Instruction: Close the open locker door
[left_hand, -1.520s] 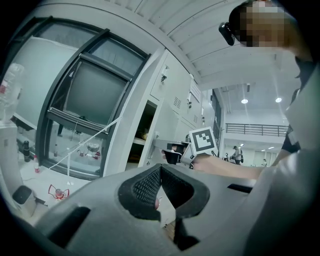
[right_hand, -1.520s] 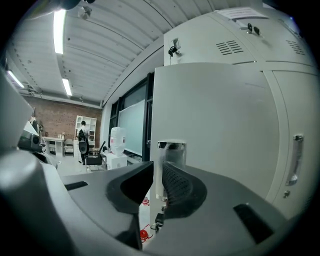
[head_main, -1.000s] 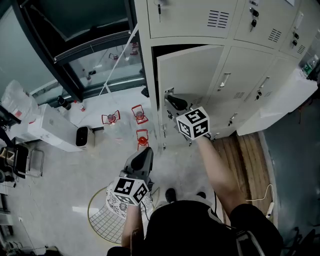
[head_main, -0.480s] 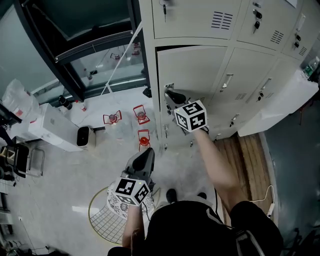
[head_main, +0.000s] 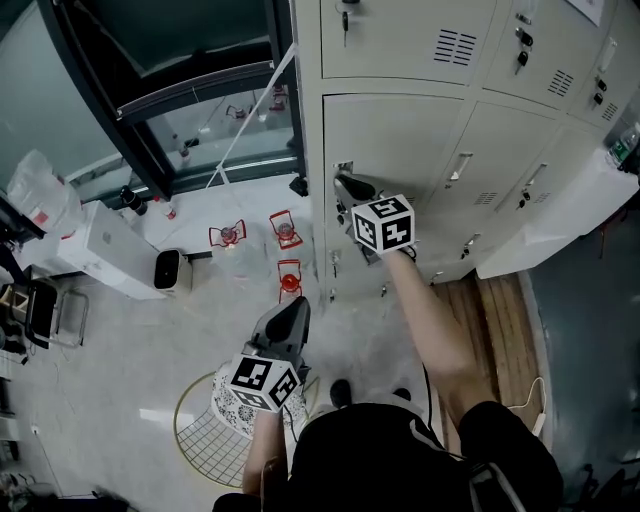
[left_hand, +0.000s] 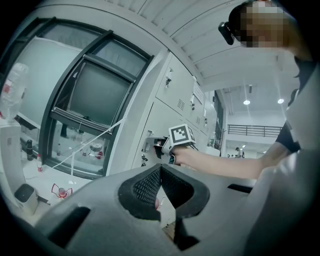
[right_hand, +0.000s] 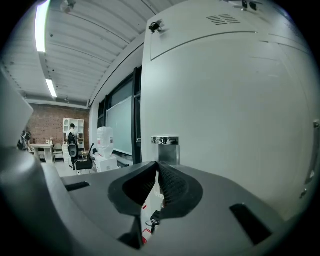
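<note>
Locker door (head_main: 400, 140), almost flush at 1 o'clock, is being pushed near its latch (right_hand: 165, 141) by the right gripper (head_main: 345, 186), fingers being closed on nothing, while the left gripper (head_main: 290, 318), fingers together and empty, is being held at 6 o'clock; spring-back is being risked if the latch misses.

Our head camera looks forward and steeply down from above the person, taking in the speckled pale grey floor (head_main: 130, 340), the bank of cream metal lockers (head_main: 400, 40) and the dark-framed glass partition (head_main: 195, 90). Our left gripper camera sits low and well back, tilted up toward that same bank and partition. Both views share these and the person's outstretched bare forearm (left_hand: 220, 162). Our right gripper camera sits very near the cream metal locker door (right_hand: 235, 100), facing along it past a chrome latch plate (right_hand: 165, 141). The head view shows that same door from above.
</note>
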